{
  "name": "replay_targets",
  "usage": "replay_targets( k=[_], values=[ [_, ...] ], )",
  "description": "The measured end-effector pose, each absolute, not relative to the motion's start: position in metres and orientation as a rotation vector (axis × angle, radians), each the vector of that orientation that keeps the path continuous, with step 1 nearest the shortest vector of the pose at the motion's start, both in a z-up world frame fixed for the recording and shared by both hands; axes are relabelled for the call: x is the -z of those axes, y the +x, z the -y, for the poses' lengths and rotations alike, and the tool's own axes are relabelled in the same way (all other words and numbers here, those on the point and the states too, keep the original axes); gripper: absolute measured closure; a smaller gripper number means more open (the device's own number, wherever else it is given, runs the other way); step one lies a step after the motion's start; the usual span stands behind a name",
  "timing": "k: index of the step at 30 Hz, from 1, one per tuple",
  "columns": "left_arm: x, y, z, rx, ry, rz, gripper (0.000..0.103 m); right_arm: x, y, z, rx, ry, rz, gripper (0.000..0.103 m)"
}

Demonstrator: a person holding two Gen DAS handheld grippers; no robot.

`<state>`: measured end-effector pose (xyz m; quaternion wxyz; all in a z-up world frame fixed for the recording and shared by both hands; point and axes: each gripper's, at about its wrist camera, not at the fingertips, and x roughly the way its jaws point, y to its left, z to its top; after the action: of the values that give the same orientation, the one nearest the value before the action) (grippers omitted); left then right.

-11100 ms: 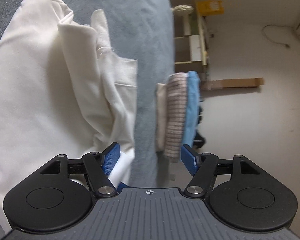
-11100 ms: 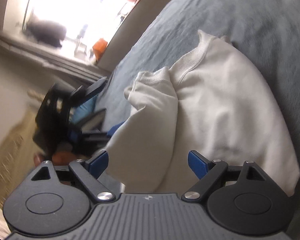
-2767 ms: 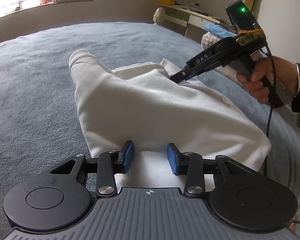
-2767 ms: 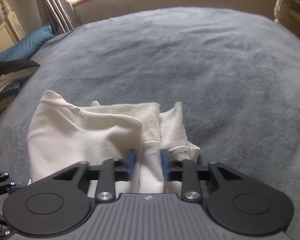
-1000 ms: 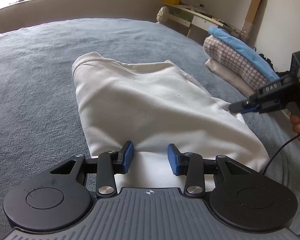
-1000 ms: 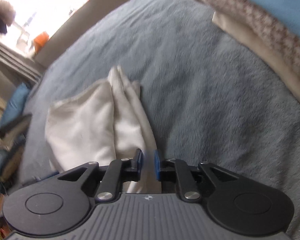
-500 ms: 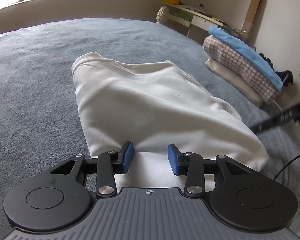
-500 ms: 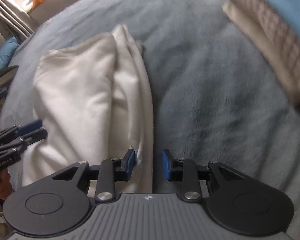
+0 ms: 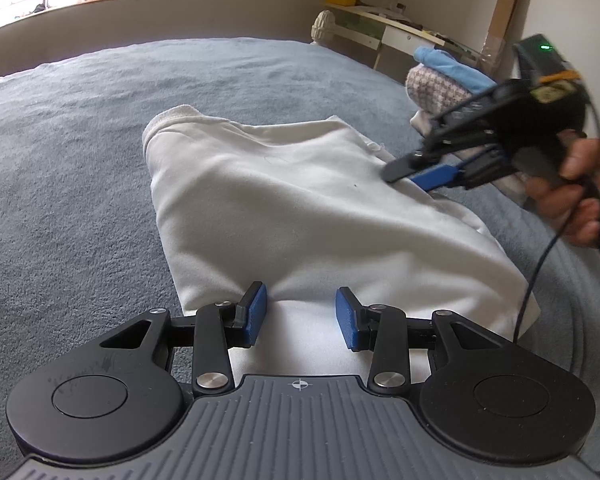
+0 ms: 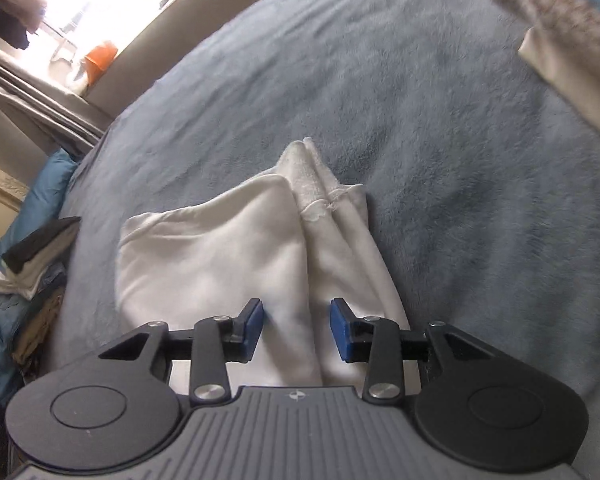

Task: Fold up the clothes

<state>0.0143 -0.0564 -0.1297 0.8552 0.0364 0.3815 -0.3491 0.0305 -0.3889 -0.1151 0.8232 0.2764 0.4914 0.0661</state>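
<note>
A white sweatshirt [image 9: 300, 200] lies folded on the grey-blue blanket [image 9: 80, 140]. My left gripper [image 9: 302, 314] sits at its near edge. Thick cloth fills the gap between the blue pads, and creases run in to the left pad, so it is shut on that edge. A hand holds my right gripper [image 9: 406, 173] low over the sweatshirt's right side. In the right wrist view the right gripper [image 10: 296, 326] straddles a lengthwise fold of the sweatshirt [image 10: 220, 248]. Its jaws are opening, with cloth between them, and the pads stand off it.
A stack of folded clothes [image 9: 440, 80] stands on the blanket to the right, just behind the right gripper. It also shows at the upper right [image 10: 560, 40]. A loose pile of clothes [image 10: 32, 268] and a blue pillow [image 10: 40, 192] lie left. The right gripper's cable [image 9: 540, 264] hangs over the sweatshirt's corner.
The right gripper swung away to the right, then came back over the sweatshirt's right side, and its jaws widened from nearly shut. The left gripper and the sweatshirt kept still.
</note>
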Motion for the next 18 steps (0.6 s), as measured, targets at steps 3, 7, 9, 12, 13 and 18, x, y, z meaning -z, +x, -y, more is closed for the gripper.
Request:
replay_targets(
  k=[3,7,9,12,13,18],
  values=[
    [0.131,0.014,0.056,0.737,0.075,-0.8,0.065,0.119,0.041,0.386,-0.162,0.598,-1.033,0.064],
    [0.132,0.013,0.055,0.743,0.078,-0.792,0.065,0.118,0.047,0.376,-0.205,0.56,-1.027,0.072],
    [0.133,0.013,0.055,0.747,0.082,-0.787,0.064,0.116,0.046,0.37,-0.218,0.526,-1.012,0.082],
    [0.132,0.012,0.056,0.753,0.09,-0.782,0.064,0.105,0.04,0.362,-0.219,0.469,-0.961,0.095],
    [0.132,0.012,0.056,0.755,0.093,-0.781,0.064,0.098,0.037,0.358,-0.209,0.445,-0.933,0.096],
    [0.126,0.014,0.057,0.772,0.076,-0.793,0.064,0.066,0.021,0.338,-0.146,0.212,-0.797,0.097]
  ],
)
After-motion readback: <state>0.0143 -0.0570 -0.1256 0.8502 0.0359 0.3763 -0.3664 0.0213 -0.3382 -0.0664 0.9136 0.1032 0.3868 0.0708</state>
